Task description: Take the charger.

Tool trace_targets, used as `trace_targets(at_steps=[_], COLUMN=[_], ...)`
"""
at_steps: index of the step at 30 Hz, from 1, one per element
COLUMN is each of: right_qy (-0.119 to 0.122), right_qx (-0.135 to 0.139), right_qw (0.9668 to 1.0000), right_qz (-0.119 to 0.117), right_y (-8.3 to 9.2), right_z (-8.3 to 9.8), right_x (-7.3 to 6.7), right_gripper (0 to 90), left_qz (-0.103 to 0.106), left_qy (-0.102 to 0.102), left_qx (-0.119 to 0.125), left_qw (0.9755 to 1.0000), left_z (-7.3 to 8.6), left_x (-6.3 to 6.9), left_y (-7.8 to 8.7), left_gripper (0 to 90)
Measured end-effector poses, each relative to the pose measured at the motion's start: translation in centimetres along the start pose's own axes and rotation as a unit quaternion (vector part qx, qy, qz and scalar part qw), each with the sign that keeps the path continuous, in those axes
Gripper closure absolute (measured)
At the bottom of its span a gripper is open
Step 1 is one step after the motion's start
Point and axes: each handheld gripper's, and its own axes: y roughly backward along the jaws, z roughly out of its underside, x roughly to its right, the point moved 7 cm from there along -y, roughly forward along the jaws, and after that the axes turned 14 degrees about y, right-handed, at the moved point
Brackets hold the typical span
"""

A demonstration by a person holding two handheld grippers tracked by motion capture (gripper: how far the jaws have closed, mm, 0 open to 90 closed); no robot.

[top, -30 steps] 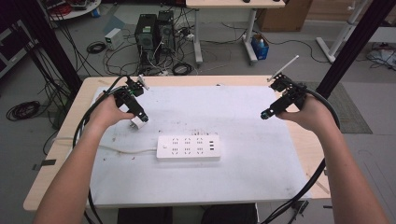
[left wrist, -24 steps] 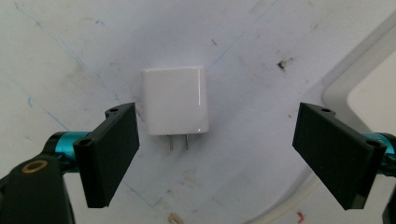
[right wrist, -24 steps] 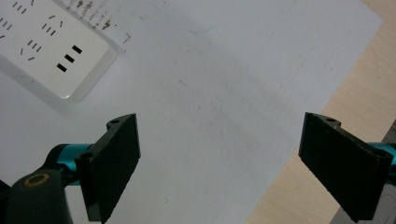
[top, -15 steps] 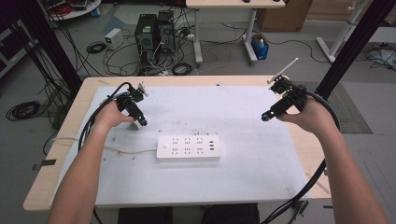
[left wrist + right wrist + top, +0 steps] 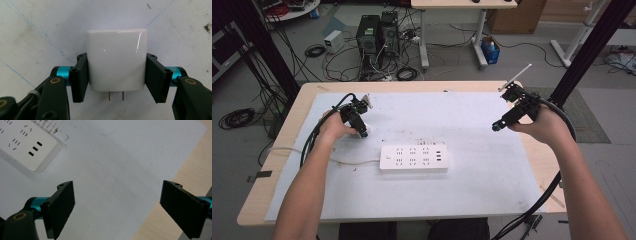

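Glossy white plastic is what the left gripper [image 5: 116, 75] has closed on: a small square charger block [image 5: 116, 60] lying flat on the pale mat [image 5: 472, 200] at the left of the table [image 5: 302, 100], its two metal prongs [image 5: 116, 96] pointing back toward the gripper. The jaws have just been closing and now press the block's two opposite flat sides, with the block snug between them. I'd judge it light and rigid, nothing to crush, but that polished shell looks slippery, so a squeeze on the parallel faces, clear of the rounded corners and the prongs, seems the right place to take it; the prongs could bend if knocked. Just beside it toward the middle lies a white power strip [image 5: 413, 158], its cord [image 5: 347, 161] trailing off to the left under the forearm, a thing to lift over rather than drag through. Far on the other side the right gripper [image 5: 117, 207] hangs above bare mat near the table's edge, jaws spread wide and holding nothing.
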Motion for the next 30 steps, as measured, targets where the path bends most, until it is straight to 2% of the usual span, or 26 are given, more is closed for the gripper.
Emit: trace_targets(at_steps=[4,7,9,10,11,12,13,14,16,19,21,22,24,26,28,29,30], right_qy=[0.0,0.0,-0.004,-0.006,-0.009,-0.009,-0.014,-0.014,-0.021,-0.032,-0.032,-0.032,-0.033,-0.032,-0.043,-0.043,-0.053], right_qx=[-0.002,-0.001,-0.002,-0.004,-0.006,-0.006,-0.006,-0.006,-0.006,-0.005,-0.003,-0.001,-0.001,-0.002,0.007,0.007,0.014], right_qw=[1.0,1.0,1.0,1.0,0.9999,0.9999,0.9999,0.9999,0.9997,0.9992,0.9992,0.9989,0.9988,0.999,0.9981,0.9981,0.9968], right_qz=[0.002,0.001,-0.003,-0.006,-0.008,-0.008,-0.006,-0.006,-0.012,-0.025,-0.025,-0.034,-0.036,-0.033,-0.044,-0.044,-0.058], right_y=[-0.1,-0.1,-0.1,-0.1,-0.1,-0.1,-0.1,-0.1,-0.1,-0.2,-0.2,-0.1,-0.1,0.0,0.5,0.5,0.8], right_z=[-0.1,-0.2,-0.3,-0.4,-0.4,-0.4,-0.5,-0.5,-0.7,-1.0,-1.2,-1.4,-1.5,-1.7,-2.1,-2.1,-2.6], right_x=[-0.1,-0.2,-0.4,-0.4,-0.4,-0.4,-0.4,-0.4,-0.5,-0.7,-0.8,-1.2,-1.3,-1.4,-1.8,-1.8,-2.1], right_gripper=[12.1,12.2,12.3,12.3,12.3,12.3,12.4,12.4,12.4,15.4,15.5,15.7,15.7,16.4,16.5,16.5,16.5], left_qz=[-0.001,0.006,0.024,0.024,0.024,0.027,0.033,0.033,0.043,0.041,0.038,0.039,0.043,0.035,0.05,0.05,0.054], left_qy=[-0.003,-0.002,-0.007,-0.015,-0.015,-0.019,-0.03,-0.03,-0.039,-0.062,-0.075,-0.083,-0.092,-0.109,-0.133,-0.133,-0.142], left_qx=[-0.001,0.011,0.025,0.028,0.028,0.03,0.038,0.038,0.049,0.045,0.042,0.045,0.047,0.048,0.065,0.065,0.073], left_qw=[1.0,0.9999,0.9994,0.9992,0.9992,0.999,0.9983,0.9983,0.9971,0.9962,0.9956,0.9948,0.9937,0.9922,0.9877,0.9877,0.9857], left_z=[0.1,0.2,0.7,0.9,0.9,1.1,1.4,1.4,1.7,2.2,2.4,2.4,2.4,2.4,2.3,2.3,2.2], left_x=[0.0,0.3,1.0,1.3,1.3,1.6,2.3,2.3,3.2,4.4,5.1,5.5,6.2,6.9,8.4,8.4,9.0], left_y=[0.1,1.1,2.9,3.7,3.7,4.5,6.3,6.3,8.0,10.1,11.1,11.5,12.2,12.7,13.4,13.4,13.6], left_gripper=[42.4,42.5,42.5,42.4,42.5,42.5,42.5,42.5,42.5,42.5,42.5,42.5,42.5,42.5,42.5,42.4,42.4])
